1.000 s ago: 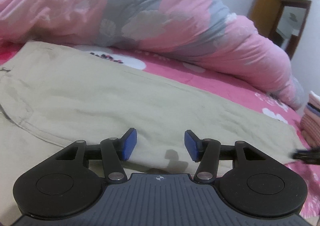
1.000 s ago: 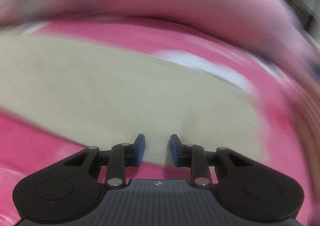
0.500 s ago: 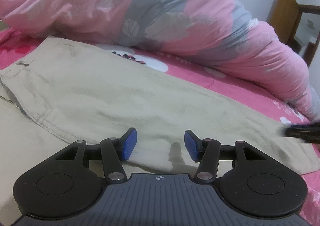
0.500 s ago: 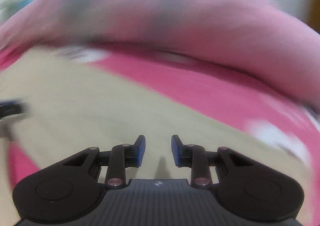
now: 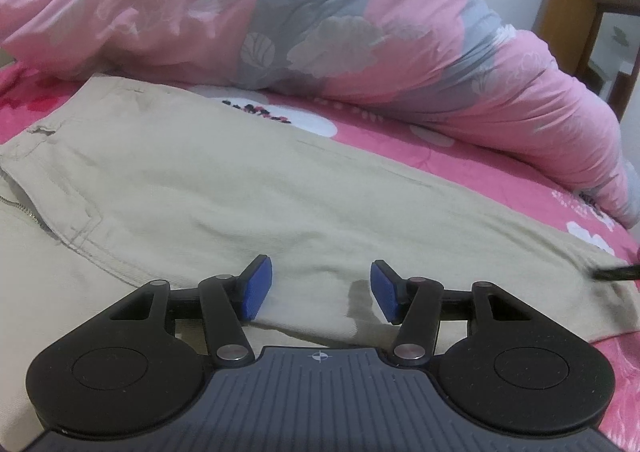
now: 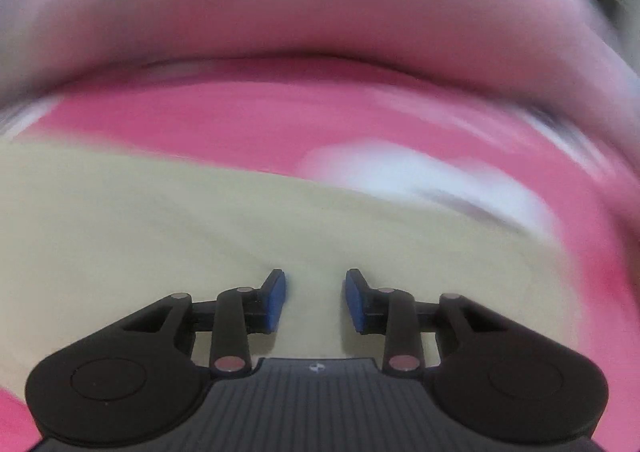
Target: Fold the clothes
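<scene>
Lying flat on the pink bed (image 5: 460,159), the beige trousers (image 5: 208,187) spread beneath and ahead of the left tongs (image 5: 321,289), parted and empty. Right view, blurred: right tongs (image 6: 315,300), narrower, just widening, empty over trousers (image 6: 168,228).

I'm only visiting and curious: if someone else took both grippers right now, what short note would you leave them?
Left gripper: open, empty, low over the beige trousers.
Right gripper: open, empty, jaws just opened a little, over the trouser leg; its view is blurred.
Trousers lie spread flat on the pink bedsheet, zipper end at left, in front of the pink and grey duvet.
Done: laid out. Left: every fold.
</scene>
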Available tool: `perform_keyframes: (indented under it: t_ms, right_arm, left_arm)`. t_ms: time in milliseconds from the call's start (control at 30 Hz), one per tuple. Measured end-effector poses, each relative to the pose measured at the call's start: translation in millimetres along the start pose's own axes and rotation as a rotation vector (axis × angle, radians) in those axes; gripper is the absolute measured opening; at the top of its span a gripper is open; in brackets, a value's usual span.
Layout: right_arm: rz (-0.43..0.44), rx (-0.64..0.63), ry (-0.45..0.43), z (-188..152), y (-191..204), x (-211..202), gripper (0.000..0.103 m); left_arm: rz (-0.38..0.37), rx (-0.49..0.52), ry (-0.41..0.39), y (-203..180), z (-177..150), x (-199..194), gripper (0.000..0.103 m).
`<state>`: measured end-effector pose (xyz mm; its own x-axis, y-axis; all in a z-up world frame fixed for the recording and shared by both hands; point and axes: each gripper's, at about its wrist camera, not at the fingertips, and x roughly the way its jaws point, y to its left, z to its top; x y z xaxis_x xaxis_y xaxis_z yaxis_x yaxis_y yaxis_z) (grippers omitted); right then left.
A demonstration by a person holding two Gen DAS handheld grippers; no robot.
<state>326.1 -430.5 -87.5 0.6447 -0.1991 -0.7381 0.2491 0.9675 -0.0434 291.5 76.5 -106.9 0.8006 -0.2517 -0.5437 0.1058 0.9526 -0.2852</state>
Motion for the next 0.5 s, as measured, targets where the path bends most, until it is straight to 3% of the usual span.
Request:
perform_keyframes:
  t_ms: [133,200,400,500]
  right_arm:
    - [-0.174,0.532,0.031,-44,-169,-52,0.035]
    - [-0.156,0.591,-0.005,-66,-198,-98,0.035]
    - [0.030,0.535,-0.163,-130,-188,-261,0.037]
    - [0.094,0.484,-0.230,-170,-168,-318,0.048]
  left_arm:
    - [-0.003,-0.001,-0.004,0,-1,1,0.057]
    - [-0.006,-0.001,-0.009,0,-1,1,0.057]
    - [-0.009,0.025,-0.052,-11,1,-19,0.057]
    - [-0.063,0.060,-0.073,-32,2,-53,0.058]
